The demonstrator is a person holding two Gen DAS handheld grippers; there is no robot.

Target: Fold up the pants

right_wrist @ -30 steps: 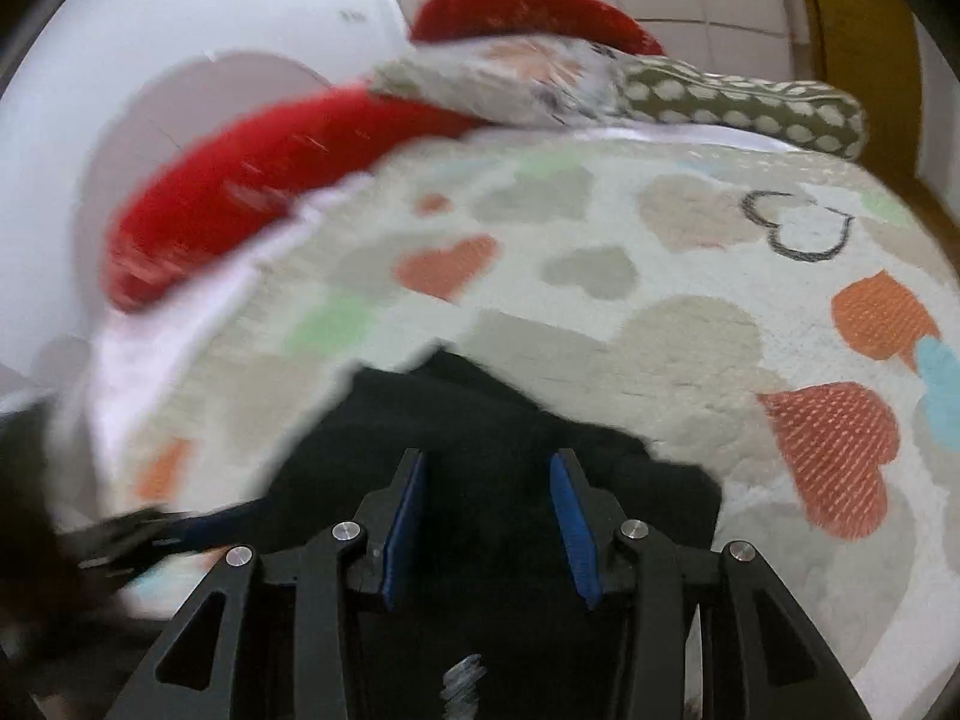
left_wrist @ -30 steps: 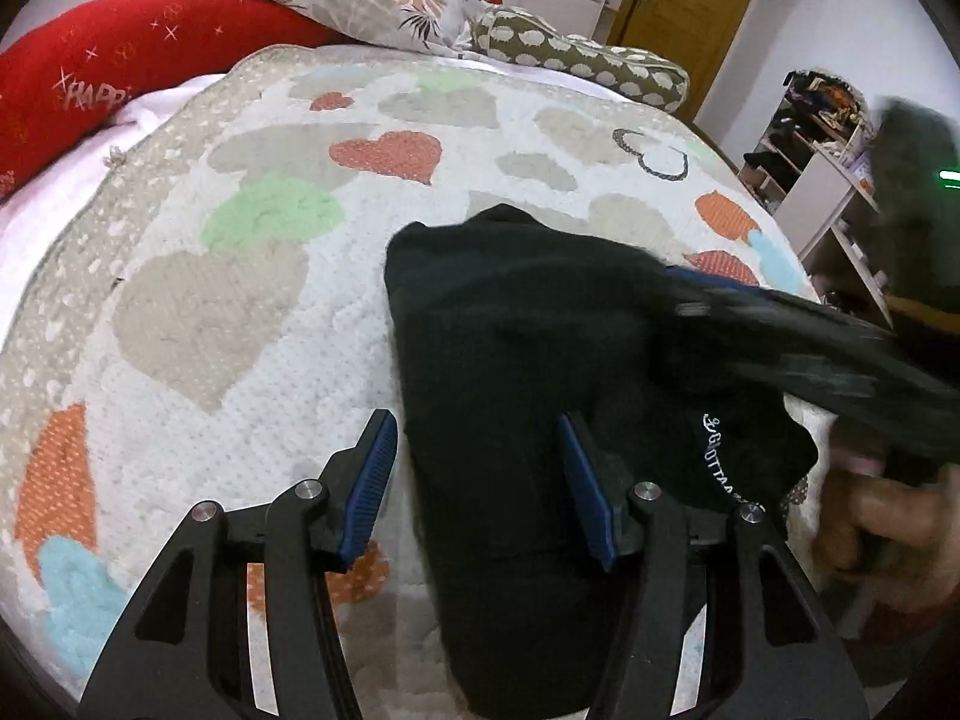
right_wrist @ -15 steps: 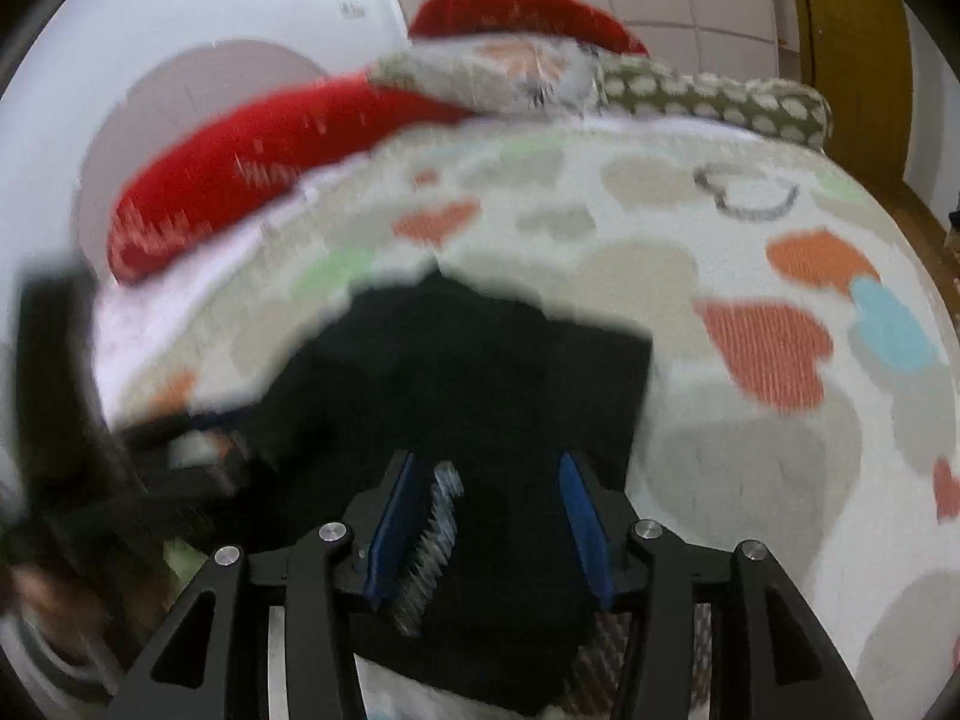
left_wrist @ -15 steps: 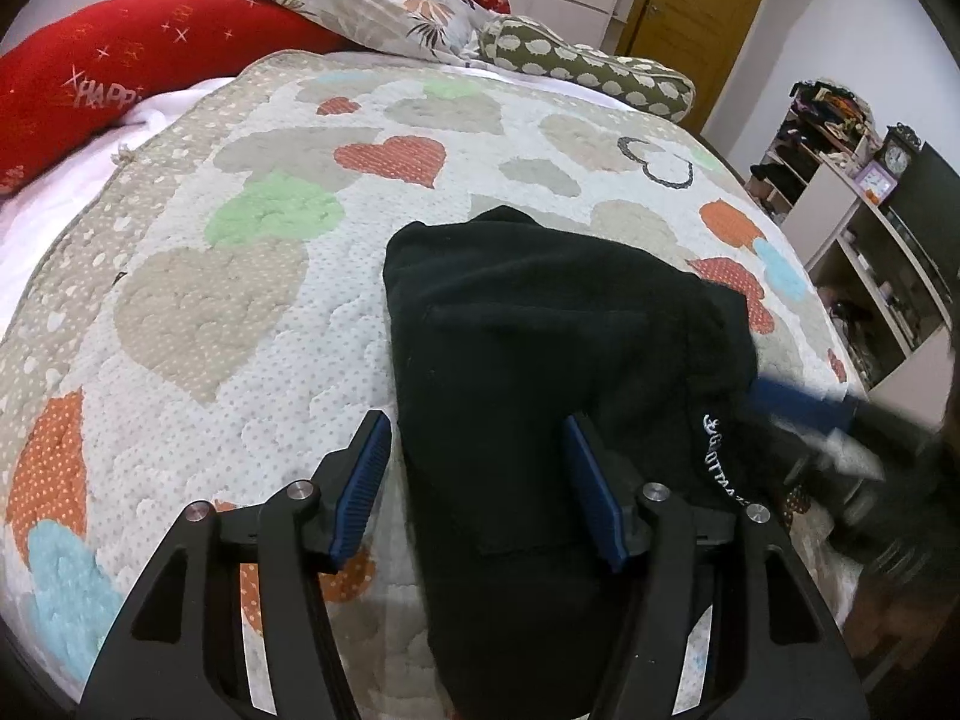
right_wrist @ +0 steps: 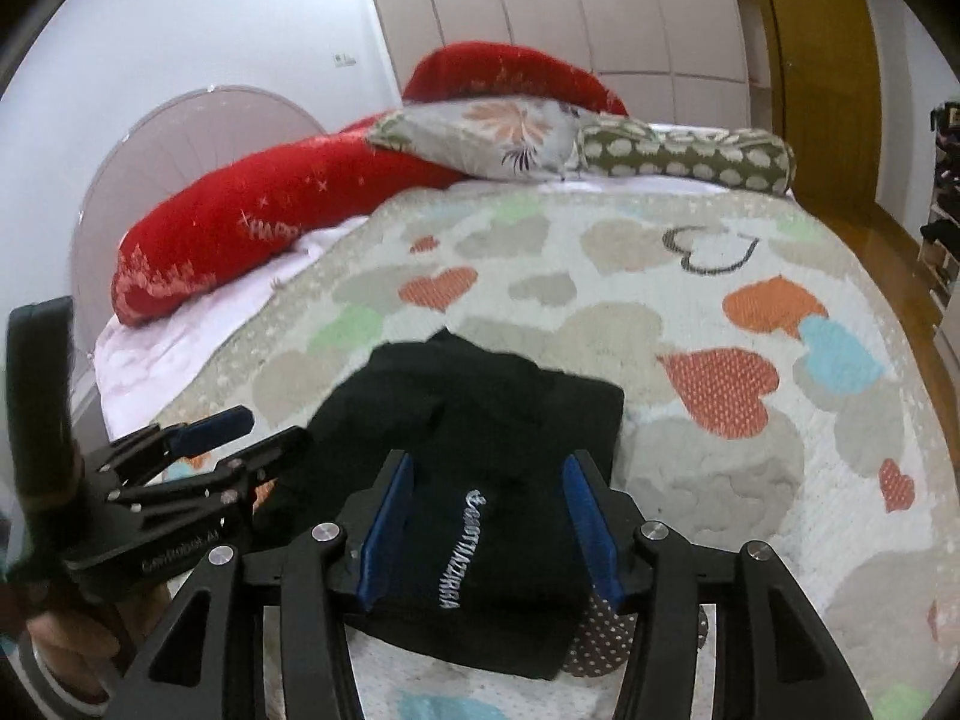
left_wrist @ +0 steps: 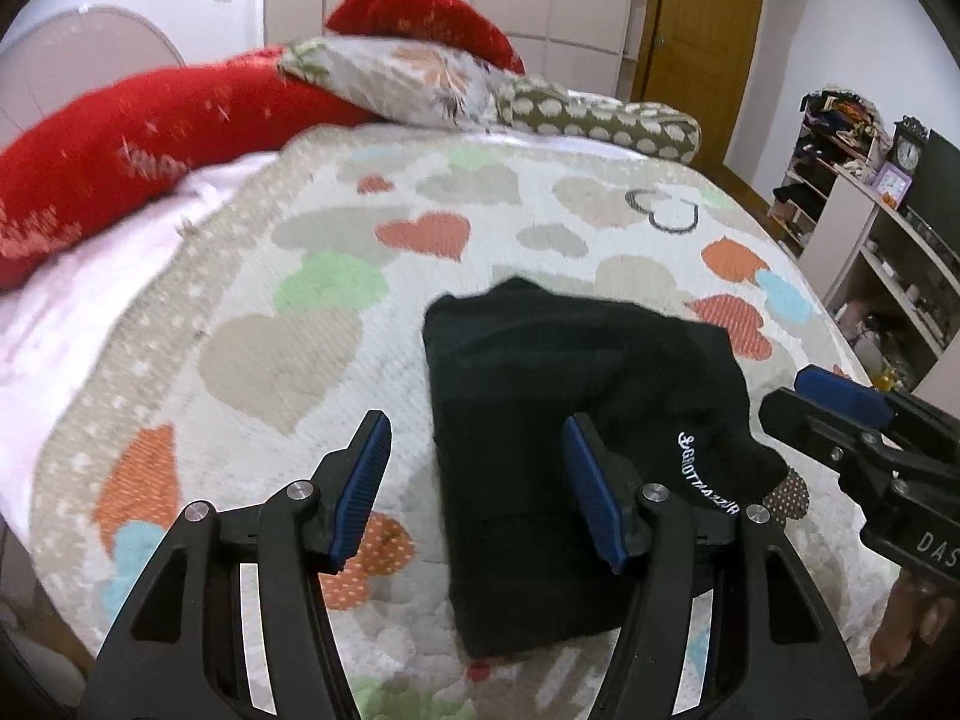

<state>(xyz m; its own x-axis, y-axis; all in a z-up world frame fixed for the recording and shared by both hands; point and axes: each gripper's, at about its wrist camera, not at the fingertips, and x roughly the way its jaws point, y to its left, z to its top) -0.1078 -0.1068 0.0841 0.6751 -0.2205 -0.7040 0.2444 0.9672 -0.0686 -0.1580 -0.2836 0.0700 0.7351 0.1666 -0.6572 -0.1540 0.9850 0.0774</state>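
Note:
The black pants (left_wrist: 540, 420) lie folded into a compact rectangle on the heart-patterned quilt (left_wrist: 300, 312), white lettering at the near right corner. My left gripper (left_wrist: 477, 489) is open and empty, held above the pants' left edge. My right gripper (right_wrist: 486, 531) is open and empty, above the lettered part of the pants (right_wrist: 480, 420). Each gripper shows in the other's view: the right one (left_wrist: 840, 408) at the right edge, the left one (right_wrist: 240, 438) at the lower left.
Red bolsters (left_wrist: 150, 144), a floral pillow (left_wrist: 420, 84) and a spotted bolster (left_wrist: 606, 120) line the bed's head. Open shelves with clutter (left_wrist: 870, 228) stand to the right, a wooden door (left_wrist: 696, 30) behind. Wardrobe doors (right_wrist: 600, 12) fill the back wall.
Both grippers have pulled back and up from the pants. The right gripper has moved from over the pants to their right side. The pants lie as before.

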